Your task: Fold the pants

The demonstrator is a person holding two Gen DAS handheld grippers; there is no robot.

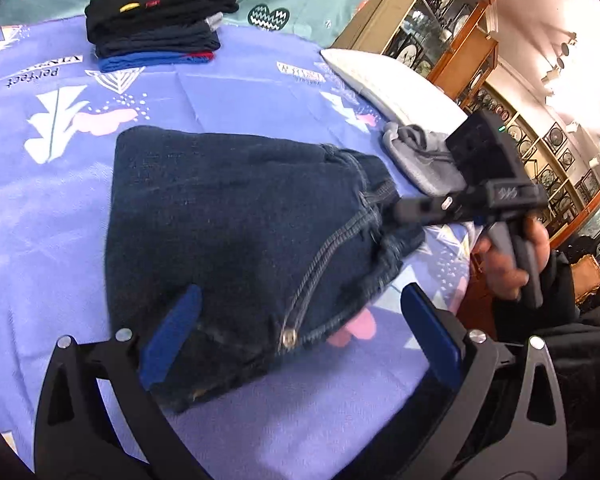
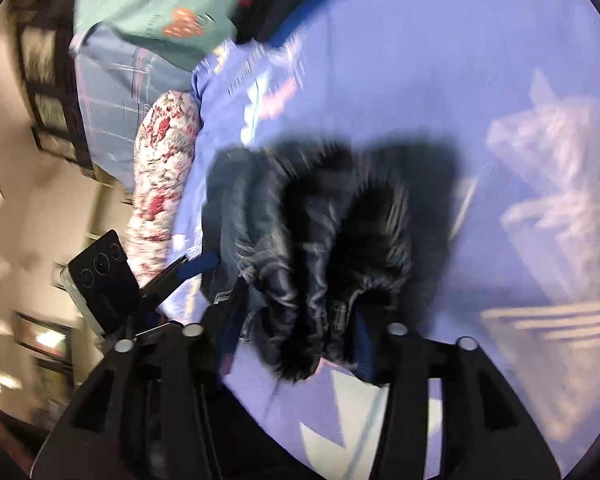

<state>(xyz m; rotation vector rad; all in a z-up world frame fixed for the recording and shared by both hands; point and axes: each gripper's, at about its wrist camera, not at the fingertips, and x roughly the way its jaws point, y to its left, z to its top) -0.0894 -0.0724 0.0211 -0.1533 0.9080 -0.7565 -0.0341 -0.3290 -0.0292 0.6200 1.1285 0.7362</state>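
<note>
Pants (image 1: pixel 240 216), dark blue denim, lie folded into a compact bundle on a lilac printed bedsheet (image 1: pixel 228 92), filling the middle of the left wrist view, with the waistband, its seam and a metal rivet toward five o'clock. The left gripper (image 1: pixel 300 336) hangs over the bundle's near edge with its blue-padded fingers (image 1: pixel 172 332) spread wide; one pad lies against the denim at seven o'clock, the other stands over the sheet at four o'clock, apart from the cloth. The right gripper (image 1: pixel 404 210) reaches in from three o'clock, its tips meeting the waistband corner, with a person's hand (image 1: pixel 512 256) wrapped round its handle. In the right wrist view, which is blurred by motion, that gripper (image 2: pixel 296 344) pinches a bunched fold of the pants (image 2: pixel 308 240) between its pads, denim bulging upward from the grip. A stack of folded clothes (image 1: pixel 156 20), black, navy and blue, sits at eleven o'clock on the sheet, well apart from the pants. A white pillow (image 1: pixel 388 84) lies at two o'clock, with a grey garment (image 1: pixel 420 156) just beside it. A floral quilt (image 2: pixel 160 184) shows at nine o'clock in the right view.
</note>
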